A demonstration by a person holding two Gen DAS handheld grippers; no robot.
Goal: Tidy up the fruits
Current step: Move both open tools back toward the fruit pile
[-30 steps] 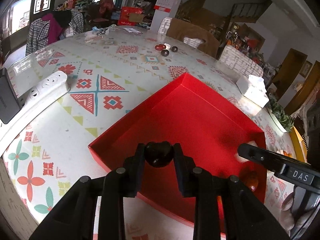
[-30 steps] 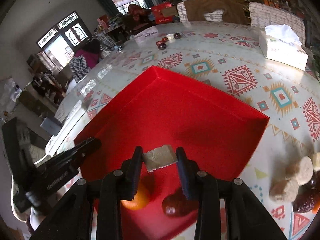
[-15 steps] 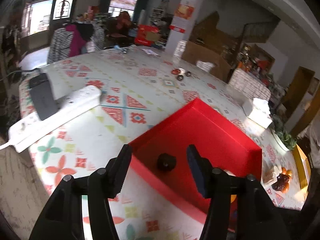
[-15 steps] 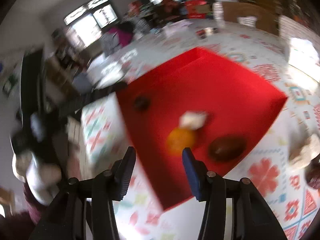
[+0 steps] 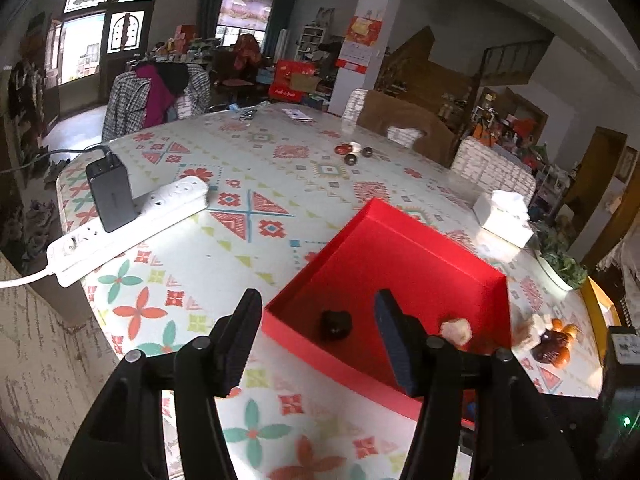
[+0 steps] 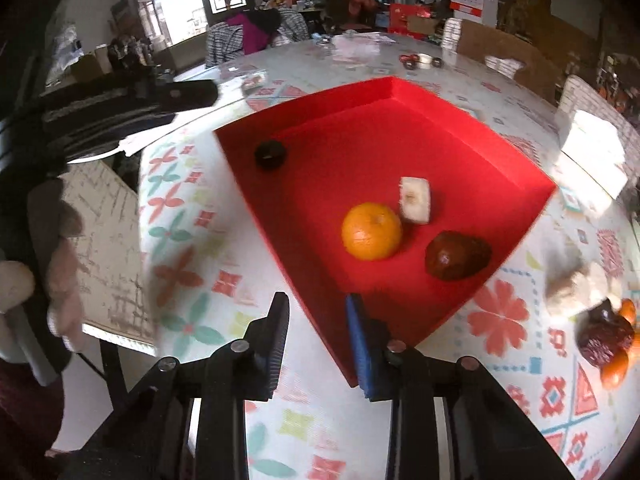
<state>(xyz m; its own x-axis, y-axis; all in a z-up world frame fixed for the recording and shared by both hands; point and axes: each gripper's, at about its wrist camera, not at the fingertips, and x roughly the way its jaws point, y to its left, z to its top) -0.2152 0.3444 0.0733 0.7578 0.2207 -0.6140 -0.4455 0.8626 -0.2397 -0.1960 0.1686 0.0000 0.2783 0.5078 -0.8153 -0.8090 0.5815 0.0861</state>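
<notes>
A red tray (image 5: 404,248) (image 6: 360,128) sits on the patterned table. In it lie a small dark fruit (image 5: 336,323) (image 6: 271,154), an orange (image 6: 371,231), a pale fruit slice (image 6: 416,200) (image 5: 456,330) and a dark red date (image 6: 458,255). My left gripper (image 5: 316,316) is open and empty above the tray's near corner, with the dark fruit showing between its fingers. My right gripper (image 6: 316,320) is open and empty above the tray's near edge. A pile of loose fruits (image 6: 604,320) (image 5: 548,340) lies on the table right of the tray.
A white power strip (image 5: 128,224) with a black adapter (image 5: 110,192) lies at the table's left edge. A tissue box (image 5: 504,218) (image 6: 592,156) stands beyond the tray. Small dark dishes (image 5: 354,152) sit at the far side. Chairs surround the table.
Both grippers have opened and pulled back from the tray. The left let go of the dark fruit and the right let go of the pale slice; both now lie in the tray.
</notes>
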